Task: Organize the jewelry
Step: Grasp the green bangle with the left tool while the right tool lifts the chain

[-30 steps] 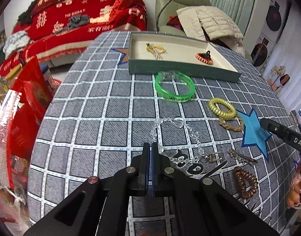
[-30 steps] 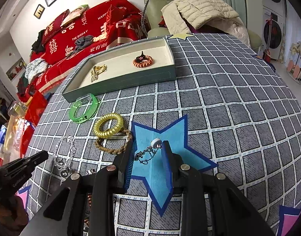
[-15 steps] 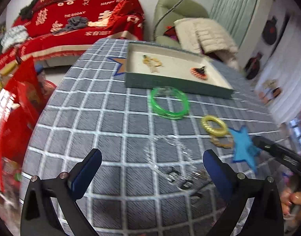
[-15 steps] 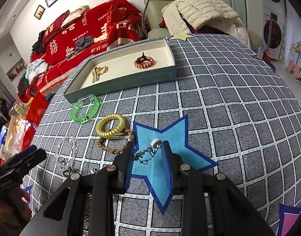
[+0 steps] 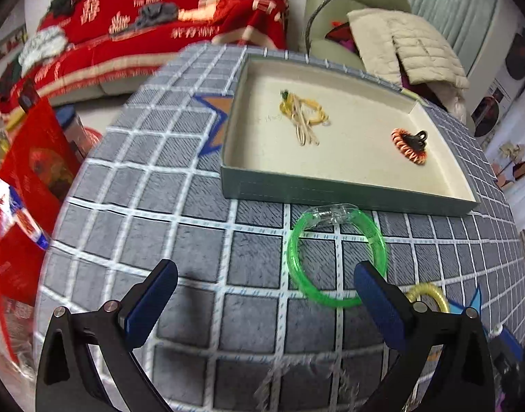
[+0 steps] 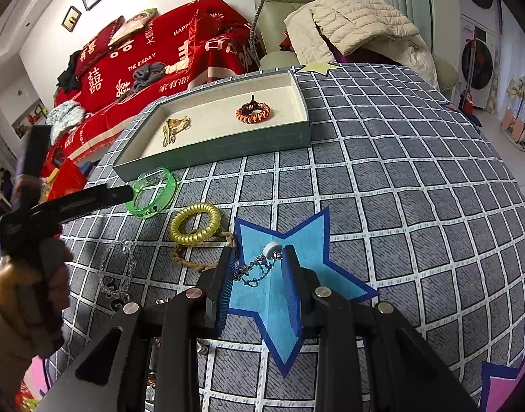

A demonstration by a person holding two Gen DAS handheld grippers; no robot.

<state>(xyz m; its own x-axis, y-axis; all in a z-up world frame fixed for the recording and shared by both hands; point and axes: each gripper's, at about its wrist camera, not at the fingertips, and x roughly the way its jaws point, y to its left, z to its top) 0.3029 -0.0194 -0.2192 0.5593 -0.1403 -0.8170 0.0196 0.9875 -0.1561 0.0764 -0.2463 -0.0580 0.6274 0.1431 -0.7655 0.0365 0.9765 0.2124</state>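
A green-sided tray (image 5: pixel 276 189) (image 6: pixel 221 147) holds a gold hair clip (image 5: pixel 301 113) (image 6: pixel 174 128) and an orange coil tie (image 5: pixel 408 144) (image 6: pixel 252 111). A green bangle (image 5: pixel 336 257) (image 6: pixel 152 192) lies in front of it. My left gripper (image 5: pixel 264 292) is wide open just short of the bangle, its right finger beside the ring. My right gripper (image 6: pixel 260 267) is open, its fingers either side of a silver chain with a white bead (image 6: pixel 259 264) on a blue star (image 6: pixel 289 285). A yellow coil tie (image 6: pixel 195 223), a braided cord (image 6: pixel 193 257) and a clear bead bracelet (image 6: pixel 116 267) lie nearby.
The table wears a grey checked cloth (image 6: pixel 399 189). A red-covered sofa (image 6: pixel 159 65) and an armchair with a beige jacket (image 6: pixel 351 27) stand behind. Red bags (image 5: pixel 25 185) sit off the table's left edge. An orange star (image 5: pixel 217 120) lies by the tray.
My left gripper opened wide and moved forward from the bead bracelet up to the green bangle. My right gripper stayed in place around the silver chain.
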